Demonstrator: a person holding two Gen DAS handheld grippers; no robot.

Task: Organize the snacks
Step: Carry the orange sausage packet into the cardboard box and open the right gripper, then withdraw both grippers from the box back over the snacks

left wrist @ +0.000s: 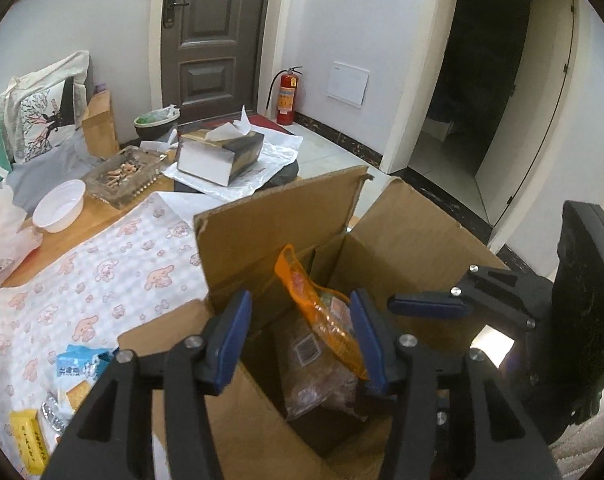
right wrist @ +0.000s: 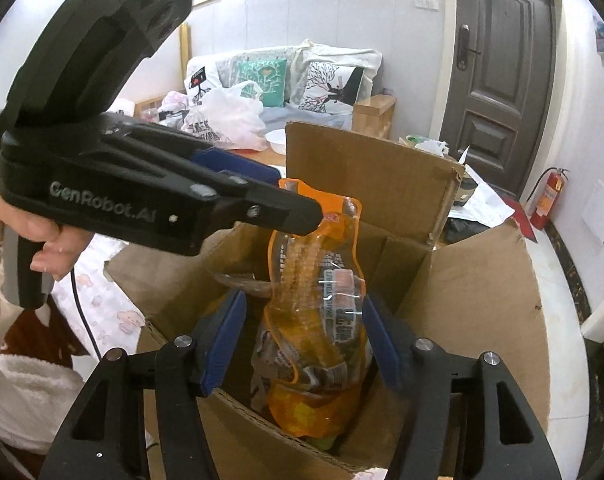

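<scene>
Living-room desk (left wrist: 53, 240) under cartoon-print cloth (left wrist: 113, 276), our cardboard box (left wrist: 402, 240) at 5 o'clock, orange snack bag (right wrist: 314, 320) upright inside, left hand-held gripper (right wrist: 302, 204) narrowly parted at its top edge, right hand-held gripper (right wrist: 304, 344) wide around it, pads clear.

Both wrist views are evenly lit by soft indoor light, bright on the pale walls and dimmer inside the cardboard box (left wrist: 402, 240), whose bottom lies in shadow. The fisheye lenses bend the door (left wrist: 209, 36) and wall lines and leave black corners around a round picture, and the open doorway (left wrist: 482, 80) is nearly black. A white glare patch shows on the right gripper (left wrist: 430, 306), perhaps a reflection, and the orange packet (right wrist: 318, 300) glints; far things look slightly soft.
</scene>
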